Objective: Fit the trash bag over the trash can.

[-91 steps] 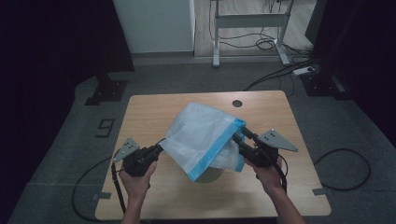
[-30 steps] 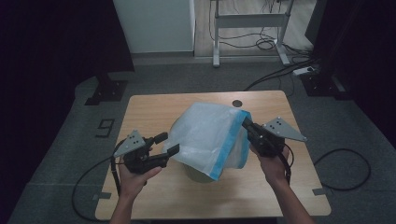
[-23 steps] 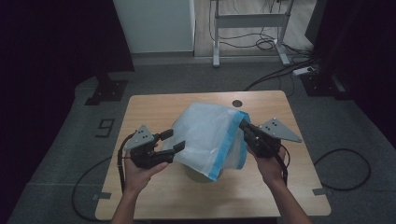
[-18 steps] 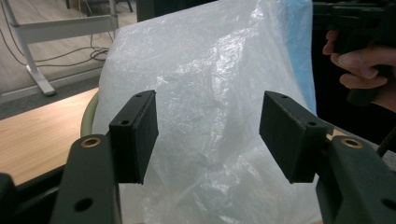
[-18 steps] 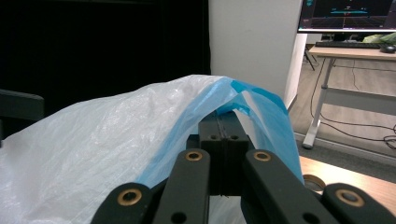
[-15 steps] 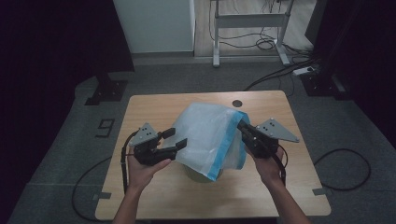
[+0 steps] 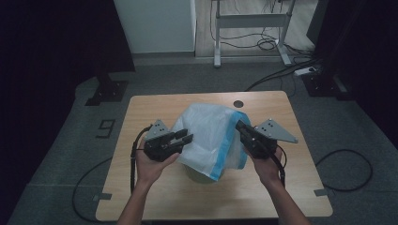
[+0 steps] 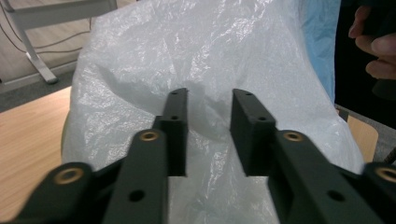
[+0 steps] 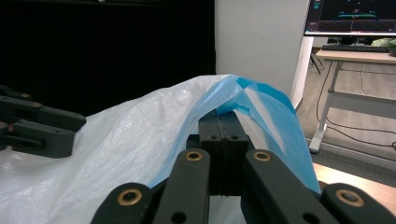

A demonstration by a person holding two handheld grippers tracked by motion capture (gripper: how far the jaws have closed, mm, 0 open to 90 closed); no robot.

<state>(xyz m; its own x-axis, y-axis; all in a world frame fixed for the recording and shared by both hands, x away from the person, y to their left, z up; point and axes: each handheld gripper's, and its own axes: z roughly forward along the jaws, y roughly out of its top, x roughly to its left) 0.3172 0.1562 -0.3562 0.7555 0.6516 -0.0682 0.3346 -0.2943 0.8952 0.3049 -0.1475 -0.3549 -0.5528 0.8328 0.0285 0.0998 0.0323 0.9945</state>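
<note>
A white translucent plastic bag (image 7: 206, 133) with a blue band (image 7: 232, 150) along its edge is draped over a pale round container (image 7: 199, 174) at the middle of the wooden table (image 7: 155, 197). My right gripper (image 7: 240, 125) is shut on the bag's blue edge (image 9: 243, 93) and holds it up on the right side. My left gripper (image 7: 184, 136) is open at the bag's left side, its jaws pointing at the white film (image 8: 205, 60) with a fold of it between the fingertips (image 8: 178, 100). The other hand (image 8: 376, 46) shows beyond the bag.
A dark round grommet (image 7: 238, 103) sits in the table's far edge. Black cables (image 7: 345, 171) trail over the grey floor on both sides. A white desk frame (image 7: 248, 21) stands behind, and a monitor (image 9: 352, 16) on a desk shows in the right gripper view.
My left gripper has moved right, from beside the bag up against its left side. The right gripper has kept its hold on the blue edge and barely shifted.
</note>
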